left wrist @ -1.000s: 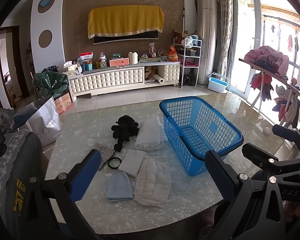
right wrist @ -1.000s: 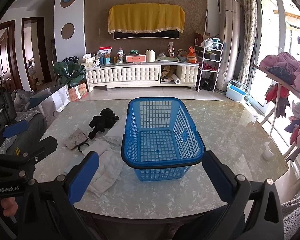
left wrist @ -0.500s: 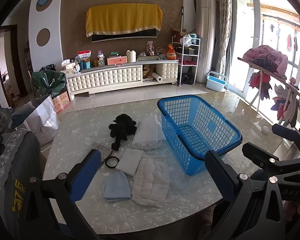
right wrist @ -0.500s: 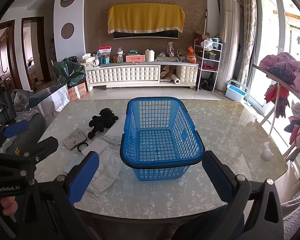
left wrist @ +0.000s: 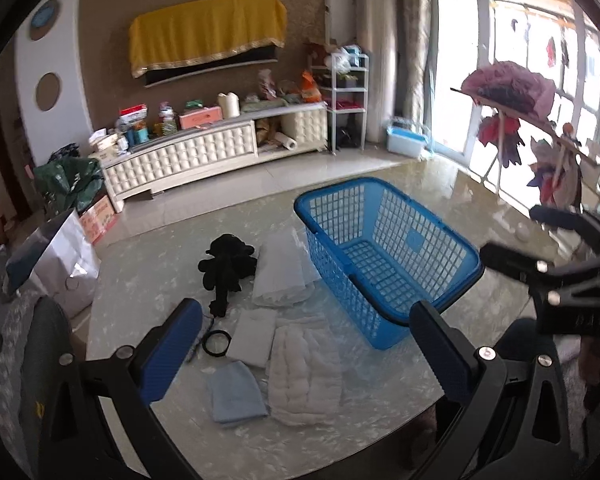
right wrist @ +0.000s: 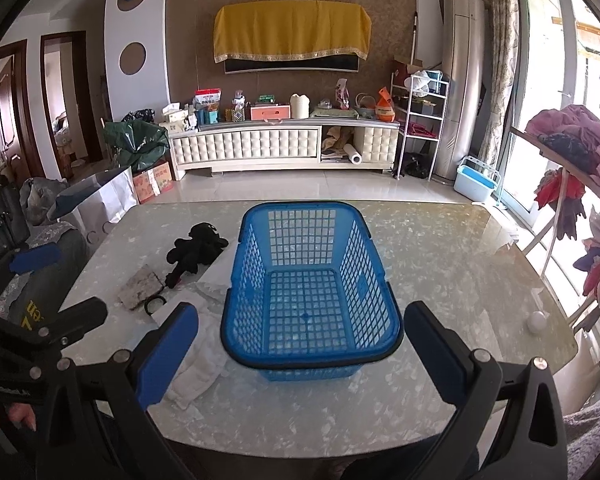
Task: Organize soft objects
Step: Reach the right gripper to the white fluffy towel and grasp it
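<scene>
The left tongs (left wrist: pixel 306 344) are gaping wide over the near edge of the bench (left wrist: pixel 140 264), gripping nothing and touching nothing. The right tongs (right wrist: pixel 302 346) are likewise spreading wide and empty, framing the near end of the blue basket (right wrist: pixel 312 280), which is sitting empty on the bench.

The soft things are lying left of the basket: a black plush toy (left wrist: pixel 226 266), a pale folded cloth (left wrist: pixel 282 270), a small white cloth (left wrist: pixel 254 336), a quilted white piece (left wrist: pixel 306 374) and a light blue cloth (left wrist: pixel 236 392), with a black ring (left wrist: pixel 216 338) beside them.

The left view is showing the blue and small white cloths, which the right view is hiding behind its own finger; the right view is showing a grey speckled pad (right wrist: pixel 140 286) clearly.

Writing on the tongs' bodies is too blurred to read.
</scene>
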Demonstrator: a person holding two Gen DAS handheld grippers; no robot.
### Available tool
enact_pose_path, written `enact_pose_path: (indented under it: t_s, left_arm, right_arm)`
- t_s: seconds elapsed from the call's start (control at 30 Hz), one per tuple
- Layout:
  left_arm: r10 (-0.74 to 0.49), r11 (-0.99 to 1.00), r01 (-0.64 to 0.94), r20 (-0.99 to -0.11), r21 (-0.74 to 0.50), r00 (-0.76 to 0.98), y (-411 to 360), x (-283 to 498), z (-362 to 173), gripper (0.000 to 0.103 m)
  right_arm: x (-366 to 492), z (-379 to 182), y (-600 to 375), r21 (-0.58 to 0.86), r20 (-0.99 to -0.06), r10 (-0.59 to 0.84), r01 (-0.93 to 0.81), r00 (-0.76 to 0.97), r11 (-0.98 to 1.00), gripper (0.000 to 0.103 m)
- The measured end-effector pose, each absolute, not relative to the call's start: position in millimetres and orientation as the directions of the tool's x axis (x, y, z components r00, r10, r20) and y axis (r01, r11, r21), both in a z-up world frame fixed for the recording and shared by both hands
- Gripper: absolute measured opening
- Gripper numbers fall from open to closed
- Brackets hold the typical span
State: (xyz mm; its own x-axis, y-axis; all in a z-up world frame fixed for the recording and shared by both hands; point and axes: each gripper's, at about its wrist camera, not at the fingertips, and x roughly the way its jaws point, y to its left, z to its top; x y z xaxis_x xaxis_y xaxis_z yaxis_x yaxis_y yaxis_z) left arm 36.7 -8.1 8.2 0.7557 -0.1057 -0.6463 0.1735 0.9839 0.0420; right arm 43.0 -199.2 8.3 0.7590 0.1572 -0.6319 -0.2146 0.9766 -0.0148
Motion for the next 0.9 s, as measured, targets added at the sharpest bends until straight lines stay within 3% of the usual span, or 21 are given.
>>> enact_pose_path:
  t_s: [0.13,0.27,0.53,0.67,0.8,0.9]
  left_arm:
    - [-0.113,0.977,0.208,-0.697,0.053,0.709,-1,56,-2,0.103]
    - [-0.187,0.967,0.253,-0.732,-0.022,0.655,24,82,-11,0.103]
    - [-0.121,0.967,0.250,-0.774,0.050,0.622,76,115,-31,0.103]
    - [-0.123,0.970,0.241,-0.799,0.027,0.588,101,115,-46,0.103]
    - [-0.116,0.973,0.229,-0.826,0.016,0.552,121,111,-62,0.103]
    - [-0.117,0.976,0.218,-0.839,0.002,0.532,135,105,-73,0.103]
  right_arm:
    - [58,7,-199,-0.026,-0.646,0.157,-0.227,0.747,0.973,0.103]
    - [79,1,-192,-0.033,-0.682,0.168,-0.259,0.712,0.965,0.103]
    - [112,-17,-151,-0.005,-0.767,0.240,-0.379,0.595,0.925,0.103]
    - [120,-26,-121,0.036,-0.798,0.300,-0.455,0.522,0.890,0.103]
    - [125,-40,-92,0.061,-0.830,0.330,-0.514,0.450,0.856,0.092]
    - [124,-52,-73,0.070,-0.852,0.339,-0.555,0.399,0.829,0.090]
